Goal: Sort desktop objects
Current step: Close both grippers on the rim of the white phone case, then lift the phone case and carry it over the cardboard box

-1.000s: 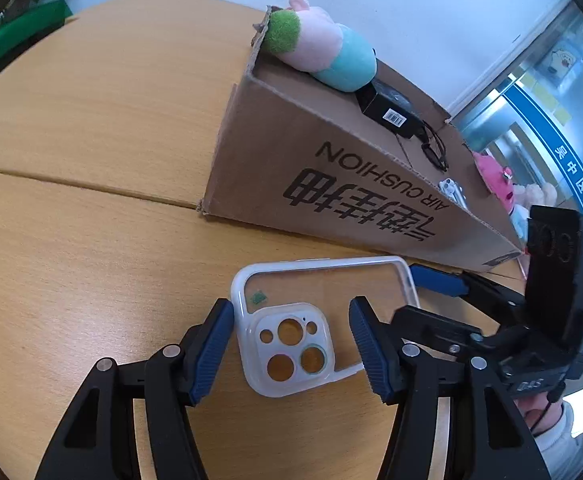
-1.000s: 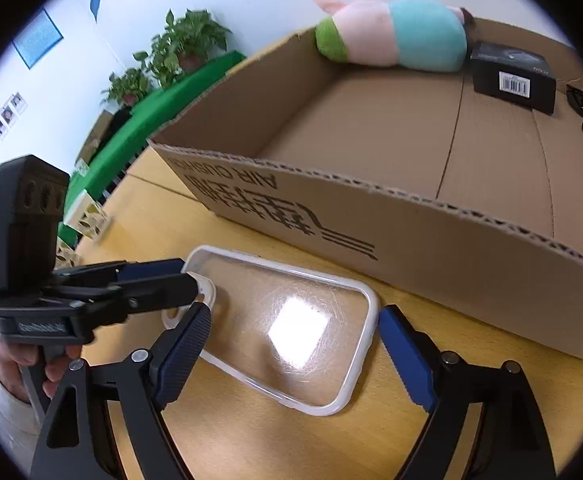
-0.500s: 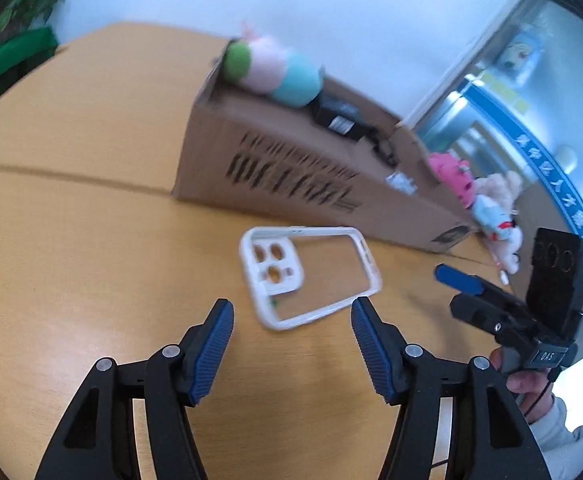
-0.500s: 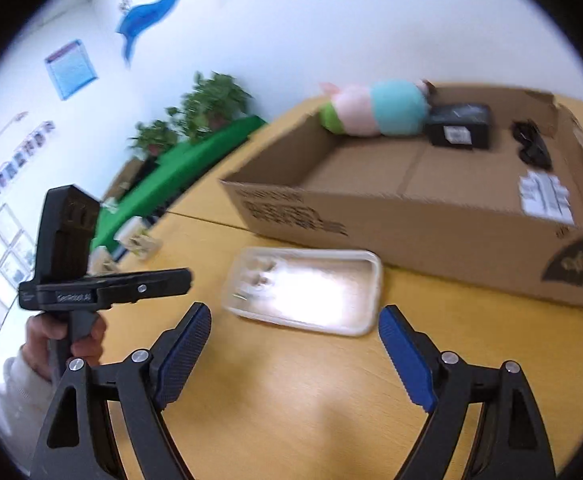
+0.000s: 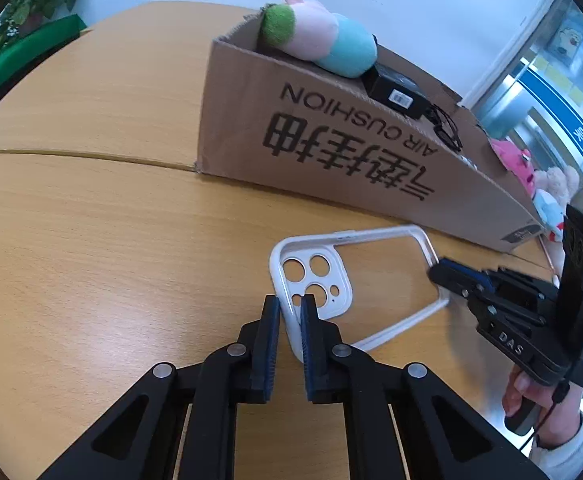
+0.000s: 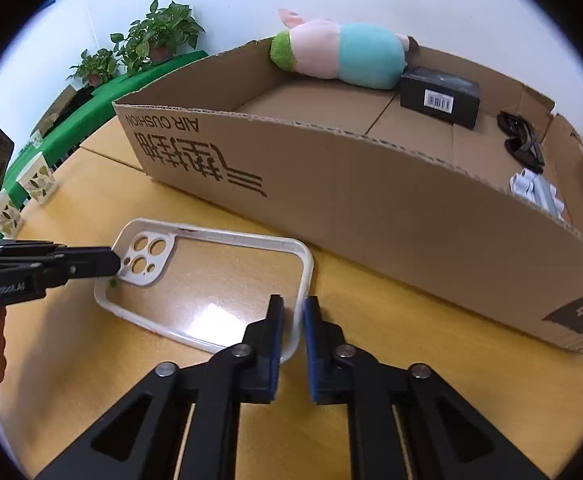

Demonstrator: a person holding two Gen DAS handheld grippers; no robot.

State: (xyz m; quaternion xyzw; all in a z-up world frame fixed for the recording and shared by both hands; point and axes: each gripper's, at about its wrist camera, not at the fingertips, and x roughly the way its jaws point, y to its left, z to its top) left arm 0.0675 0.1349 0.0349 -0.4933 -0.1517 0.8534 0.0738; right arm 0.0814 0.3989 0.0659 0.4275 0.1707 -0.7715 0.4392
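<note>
A clear phone case with a white rim (image 5: 355, 280) lies on the wooden table in front of a shallow cardboard box (image 5: 331, 136). My left gripper (image 5: 290, 308) is shut on the case's rim at the camera-hole end. My right gripper (image 6: 294, 312) is shut on the rim at the opposite end; the case also shows in the right wrist view (image 6: 211, 276). Each gripper appears in the other's view: the right gripper (image 5: 451, 276), the left gripper (image 6: 103, 262). The box (image 6: 371, 200) holds a plush toy (image 6: 339, 54), a black box (image 6: 439, 96), sunglasses (image 6: 521, 144) and a white packet (image 6: 535, 192).
More plush toys (image 5: 531, 176) sit beyond the box's right end. Potted plants (image 6: 147, 44) and a green-covered surface (image 6: 91, 108) stand behind the table at left. Patterned paper cups (image 6: 37, 178) stand at the table's left edge.
Both grippers have come back down to the case and closed on its rim, one at each end. Half a second ago both were open and farther from it.
</note>
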